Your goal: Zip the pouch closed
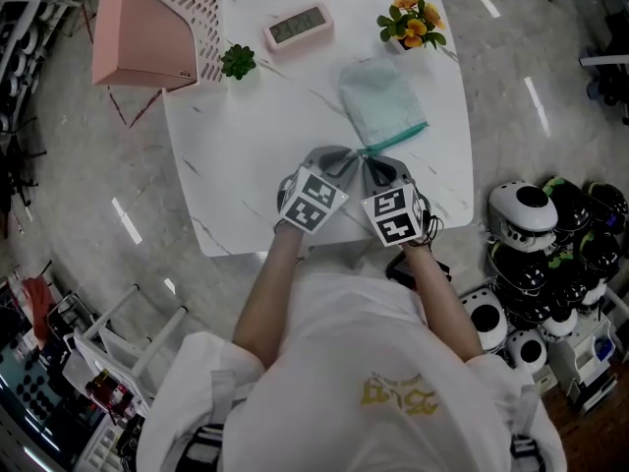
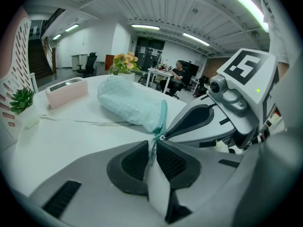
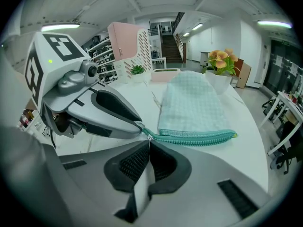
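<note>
On the table (image 1: 246,165) — left claw (image 2: 152,145) pinches pouch (image 2: 130,105); right claw (image 3: 147,148), zip pull (image 3: 149,137).

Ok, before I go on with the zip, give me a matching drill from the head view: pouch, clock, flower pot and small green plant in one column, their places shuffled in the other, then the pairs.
Things:
1 pouch
2 clock
3 flower pot
4 small green plant

Places:
A far right corner of the table
B right beside the pink rack, far left
C at the far edge, between the two plants
D mid-table, closest of the four to the near edge

Pairs: 1-D, 2-C, 3-A, 4-B
</note>
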Demonstrator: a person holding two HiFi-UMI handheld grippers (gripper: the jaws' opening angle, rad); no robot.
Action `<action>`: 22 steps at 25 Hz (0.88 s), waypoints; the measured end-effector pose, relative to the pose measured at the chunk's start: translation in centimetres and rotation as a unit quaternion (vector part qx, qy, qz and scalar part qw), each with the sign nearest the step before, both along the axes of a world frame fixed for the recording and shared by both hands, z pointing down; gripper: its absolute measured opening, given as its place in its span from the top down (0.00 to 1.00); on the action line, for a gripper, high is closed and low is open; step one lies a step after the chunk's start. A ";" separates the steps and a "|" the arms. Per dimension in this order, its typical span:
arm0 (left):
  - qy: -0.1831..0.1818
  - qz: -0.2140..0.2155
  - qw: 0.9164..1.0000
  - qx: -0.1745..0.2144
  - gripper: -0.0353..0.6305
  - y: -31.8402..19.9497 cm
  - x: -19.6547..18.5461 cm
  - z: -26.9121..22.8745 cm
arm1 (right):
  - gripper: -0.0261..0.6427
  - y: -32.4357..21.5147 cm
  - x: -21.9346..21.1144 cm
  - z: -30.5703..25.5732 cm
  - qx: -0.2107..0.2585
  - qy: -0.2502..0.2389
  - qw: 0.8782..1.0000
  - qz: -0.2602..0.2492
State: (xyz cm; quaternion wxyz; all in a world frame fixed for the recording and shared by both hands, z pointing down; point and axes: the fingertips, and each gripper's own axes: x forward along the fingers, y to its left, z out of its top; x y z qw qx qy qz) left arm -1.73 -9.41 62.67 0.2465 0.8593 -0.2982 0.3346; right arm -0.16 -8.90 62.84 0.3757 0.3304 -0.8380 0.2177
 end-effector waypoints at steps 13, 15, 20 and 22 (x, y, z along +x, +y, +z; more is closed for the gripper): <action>-0.023 0.002 1.000 0.005 0.89 -0.1 -0.3 0.3 | 0.94 -0.4 -0.1 0.2 0.005 0.008 1.000 -0.006; -0.024 0.001 1.000 0.005 0.89 -0.1 -0.4 0.3 | 0.94 -0.4 -0.1 0.2 0.006 0.011 1.000 -0.006; -0.021 -0.004 1.000 0.005 0.89 0.2 -0.9 0.0 | 0.94 -0.1 -0.4 0.0 0.010 0.016 1.000 -0.011; -0.019 -0.007 1.000 0.003 0.89 0.4 -1.2 0.0 | 0.94 -0.1 -0.6 0.0 0.011 0.018 1.000 -0.014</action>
